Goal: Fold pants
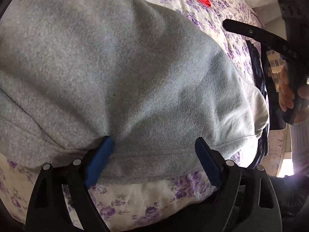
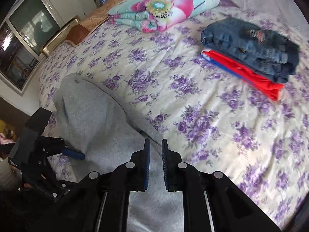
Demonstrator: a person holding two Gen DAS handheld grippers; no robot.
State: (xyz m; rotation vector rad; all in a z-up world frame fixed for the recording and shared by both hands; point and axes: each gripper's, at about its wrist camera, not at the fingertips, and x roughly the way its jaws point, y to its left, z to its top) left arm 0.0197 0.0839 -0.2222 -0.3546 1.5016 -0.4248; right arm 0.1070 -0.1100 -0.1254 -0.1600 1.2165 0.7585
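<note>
The grey sweatpants (image 1: 119, 73) lie on the floral bedsheet (image 1: 146, 203) and fill most of the left wrist view. My left gripper (image 1: 154, 148) is open, its blue-padded fingers (image 1: 100, 160) resting on the near edge of the fabric, nothing pinched. In the right wrist view the grey pants (image 2: 90, 119) lie at lower left with the left gripper (image 2: 73, 154) on them. My right gripper (image 2: 156, 150) hovers above the pants with a narrow gap between its pads, holding nothing.
A stack of folded clothes, denim (image 2: 249, 44) over a red garment (image 2: 249, 73), sits on the bed at the far right. A folded floral quilt (image 2: 160, 9) lies at the head of the bed. A window (image 2: 25, 34) is at left.
</note>
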